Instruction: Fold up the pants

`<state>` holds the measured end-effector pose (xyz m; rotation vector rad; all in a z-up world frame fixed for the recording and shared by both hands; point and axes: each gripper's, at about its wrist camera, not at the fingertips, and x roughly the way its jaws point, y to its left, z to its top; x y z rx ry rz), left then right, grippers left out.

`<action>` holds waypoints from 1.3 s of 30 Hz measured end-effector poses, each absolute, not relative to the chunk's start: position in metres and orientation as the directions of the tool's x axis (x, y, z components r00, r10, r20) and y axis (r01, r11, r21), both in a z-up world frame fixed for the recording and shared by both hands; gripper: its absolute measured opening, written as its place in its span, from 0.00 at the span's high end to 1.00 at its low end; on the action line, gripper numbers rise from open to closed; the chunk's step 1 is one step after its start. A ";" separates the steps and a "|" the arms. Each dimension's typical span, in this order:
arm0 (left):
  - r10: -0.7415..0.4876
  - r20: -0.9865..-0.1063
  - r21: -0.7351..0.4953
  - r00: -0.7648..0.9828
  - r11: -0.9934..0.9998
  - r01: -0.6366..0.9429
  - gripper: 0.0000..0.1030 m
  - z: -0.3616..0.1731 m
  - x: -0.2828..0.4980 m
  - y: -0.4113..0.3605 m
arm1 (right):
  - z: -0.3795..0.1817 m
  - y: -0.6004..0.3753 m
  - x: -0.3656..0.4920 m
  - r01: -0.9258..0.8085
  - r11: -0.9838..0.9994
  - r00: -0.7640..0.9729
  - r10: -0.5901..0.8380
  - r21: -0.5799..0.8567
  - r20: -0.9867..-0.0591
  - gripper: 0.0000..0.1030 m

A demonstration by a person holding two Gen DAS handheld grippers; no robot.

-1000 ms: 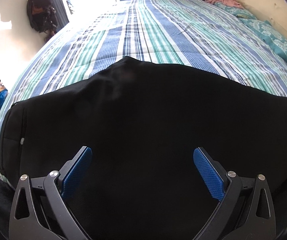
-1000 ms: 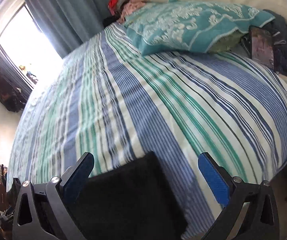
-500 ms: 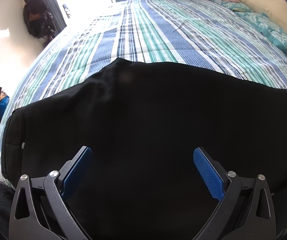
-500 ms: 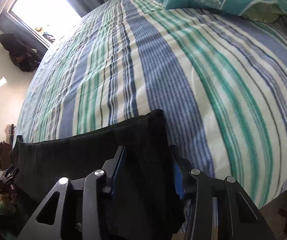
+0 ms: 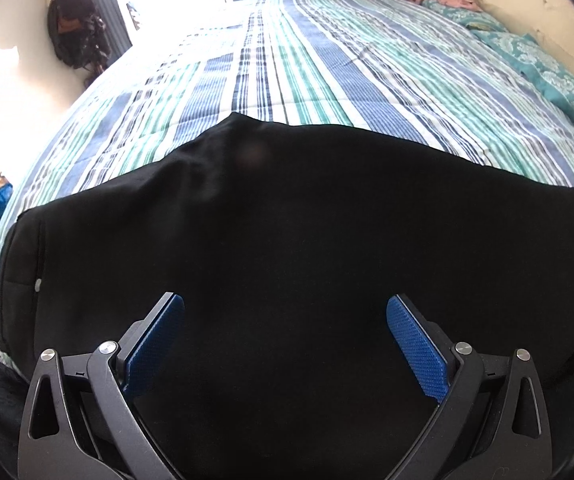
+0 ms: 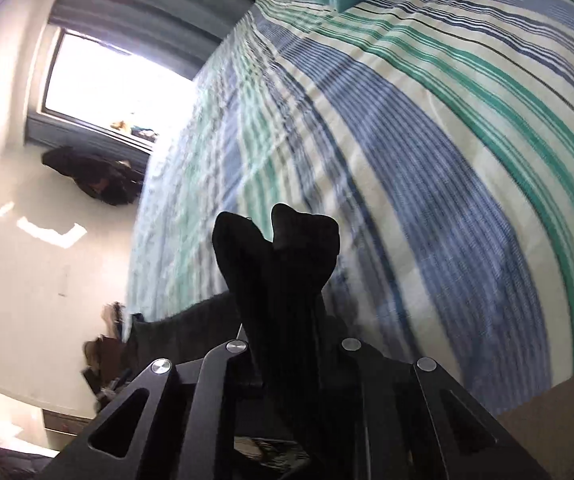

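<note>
Black pants (image 5: 295, 240) lie spread across the near edge of a striped bed (image 5: 307, 68), with the waistband and a small button at the left. My left gripper (image 5: 285, 340) is open and hovers just above the cloth, blue pads wide apart. My right gripper (image 6: 291, 344) is shut on the end of the pants (image 6: 283, 264) and holds it lifted off the bed; a bunch of black cloth sticks up past the fingers, which are hidden by it.
The striped blue, green and white bedspread (image 6: 427, 140) covers the bed. Teal pillows (image 5: 547, 68) lie at the head on the right. A bright window (image 6: 115, 76) and dark clothes hanging on the wall (image 6: 95, 180) are at the far side.
My right gripper shut on the pant end and then lifted and tilted with it. My left gripper stayed open over the pants, barely shifting.
</note>
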<state>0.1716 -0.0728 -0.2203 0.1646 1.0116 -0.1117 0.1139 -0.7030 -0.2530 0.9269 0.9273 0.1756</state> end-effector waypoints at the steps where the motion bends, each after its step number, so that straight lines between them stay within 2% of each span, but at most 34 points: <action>1: -0.022 -0.848 0.078 0.529 0.983 0.167 0.01 -0.219 0.172 -0.071 | -0.249 -0.697 0.108 0.226 0.582 0.634 0.521 0.781 -0.572 0.85; 7: -0.053 -0.834 0.017 0.549 0.992 0.121 0.01 -0.207 0.173 -0.049 | -0.234 -0.625 0.095 0.127 0.383 0.692 0.627 0.915 -0.358 0.85; 12: -0.055 -0.800 -0.026 0.598 0.998 0.057 0.01 -0.194 0.172 -0.011 | -0.226 -0.528 0.117 0.036 0.226 0.682 0.707 0.974 -0.189 0.85; 16: -0.035 -0.785 -0.032 0.618 0.999 0.015 0.01 -0.194 0.170 0.017 | -0.229 -0.436 0.155 -0.001 0.154 0.637 0.762 0.988 -0.118 0.85; 21: -0.046 -0.795 -0.084 0.605 0.996 -0.034 0.01 -0.199 0.172 0.047 | -0.253 -0.320 0.201 0.033 0.145 0.586 0.799 0.989 -0.137 0.85; 25: -0.067 -0.809 -0.129 0.585 0.990 -0.065 0.01 -0.206 0.171 0.067 | -0.273 -0.239 0.227 0.078 0.287 0.535 0.796 0.955 -0.283 0.82; 26: -0.072 -0.811 -0.139 0.580 0.988 -0.071 0.01 -0.207 0.171 0.071 | -0.279 -0.224 0.231 0.099 0.316 0.520 0.792 0.944 -0.320 0.74; 27: -0.079 -0.813 -0.150 0.577 0.986 -0.077 0.01 -0.208 0.170 0.074 | -0.283 -0.209 0.235 0.112 0.350 0.498 0.790 0.930 -0.357 0.57; 29: -0.107 -0.812 -0.187 0.575 0.979 -0.082 0.01 -0.208 0.169 0.080 | -0.282 -0.186 0.242 0.088 0.391 0.455 0.803 0.916 -0.386 0.32; 30: -0.122 -0.809 -0.208 0.576 0.974 -0.085 0.01 -0.207 0.169 0.082 | -0.276 -0.180 0.242 0.055 0.396 0.448 0.811 0.917 -0.377 0.28; 33: -0.188 -0.790 -0.281 0.583 0.957 -0.071 0.02 -0.201 0.167 0.082 | -0.248 -0.193 0.230 -0.035 0.432 0.500 0.788 0.901 -0.359 0.24; 36: -0.296 -0.760 -0.351 0.579 0.936 0.016 0.03 -0.188 0.166 0.062 | -0.223 -0.233 0.205 -0.074 0.565 0.607 0.679 0.822 -0.412 0.16; 39: -0.367 -0.752 -0.347 0.547 0.926 0.145 0.16 -0.178 0.163 0.020 | -0.214 -0.277 0.173 -0.036 0.707 0.687 0.531 0.707 -0.497 0.16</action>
